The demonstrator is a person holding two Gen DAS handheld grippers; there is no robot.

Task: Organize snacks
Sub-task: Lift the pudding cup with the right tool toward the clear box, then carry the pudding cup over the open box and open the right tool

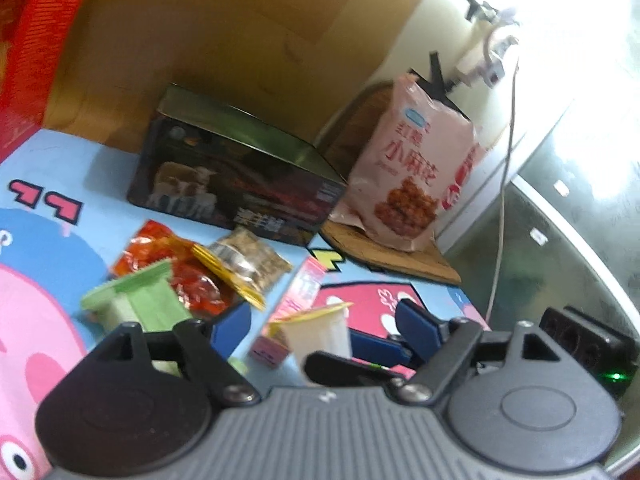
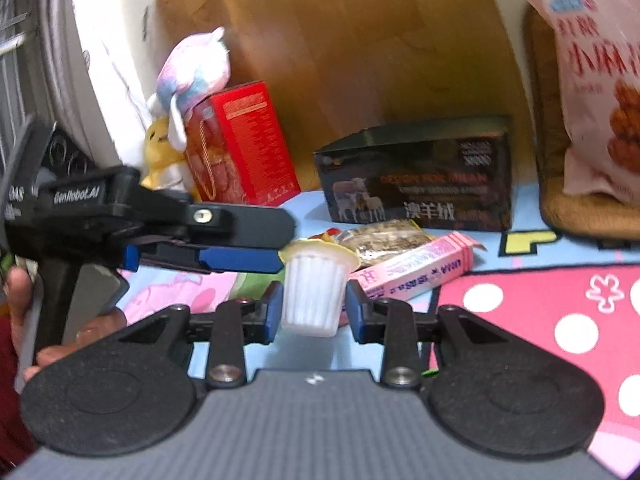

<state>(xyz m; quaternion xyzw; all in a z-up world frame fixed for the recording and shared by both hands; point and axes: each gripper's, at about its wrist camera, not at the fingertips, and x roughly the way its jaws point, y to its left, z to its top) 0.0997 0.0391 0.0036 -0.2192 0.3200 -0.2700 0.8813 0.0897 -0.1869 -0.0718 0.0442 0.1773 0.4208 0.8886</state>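
Observation:
A white jelly cup with a yellow lid (image 2: 314,290) sits between the pads of my right gripper (image 2: 314,311), which is shut on it. The cup also shows in the left wrist view (image 1: 320,336), with the right gripper's blue fingers (image 1: 416,322) beside it. My left gripper (image 1: 320,320) is open, seen from the side in the right wrist view (image 2: 224,256). A green-lidded jelly cup (image 1: 136,300), a red snack packet (image 1: 176,276), a nut packet (image 1: 248,260) and a pink carton (image 2: 416,272) lie on the cartoon mat (image 1: 48,248).
A black box (image 1: 236,184) and a pink snack bag (image 1: 408,168) stand at the back against a wooden board (image 1: 240,32). A red box (image 2: 244,144) and plush toys (image 2: 192,72) stand at the left. A power strip (image 1: 588,348) and a cable (image 1: 502,200) are at the right.

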